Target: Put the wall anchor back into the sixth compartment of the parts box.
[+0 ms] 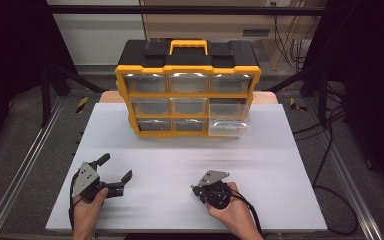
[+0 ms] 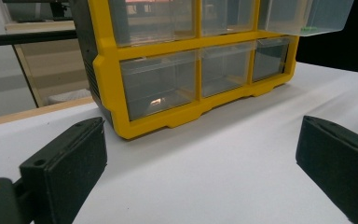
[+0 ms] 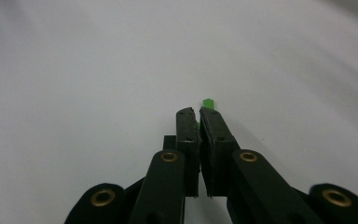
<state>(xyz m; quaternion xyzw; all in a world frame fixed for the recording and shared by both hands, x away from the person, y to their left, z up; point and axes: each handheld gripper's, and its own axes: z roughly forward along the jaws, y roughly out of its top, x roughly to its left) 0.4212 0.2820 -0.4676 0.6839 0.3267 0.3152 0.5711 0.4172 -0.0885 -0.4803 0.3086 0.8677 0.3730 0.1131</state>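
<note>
A yellow and black drawer organizer (image 1: 187,65) stands at the back middle of the white table (image 1: 260,165). Its clear bottom-right drawer (image 1: 228,122) is pulled out, with something small and green inside (image 1: 224,129). My left gripper (image 1: 116,167) rests open near the front left, nothing between its jaws. In the left gripper view the gripper (image 2: 200,135) faces the organizer (image 2: 107,88) and the pulled-out drawer (image 2: 307,16). My right gripper (image 1: 194,189) lies low at the front right of middle. It (image 3: 198,112) is shut on a small green piece (image 3: 208,102) that pokes out past the tips.
Bare white table lies between both grippers and the organizer. Metal rails run along both sides of the table, and cables hang off to the right (image 1: 325,150). A black handle top with a yellow grip (image 1: 188,47) caps the organizer.
</note>
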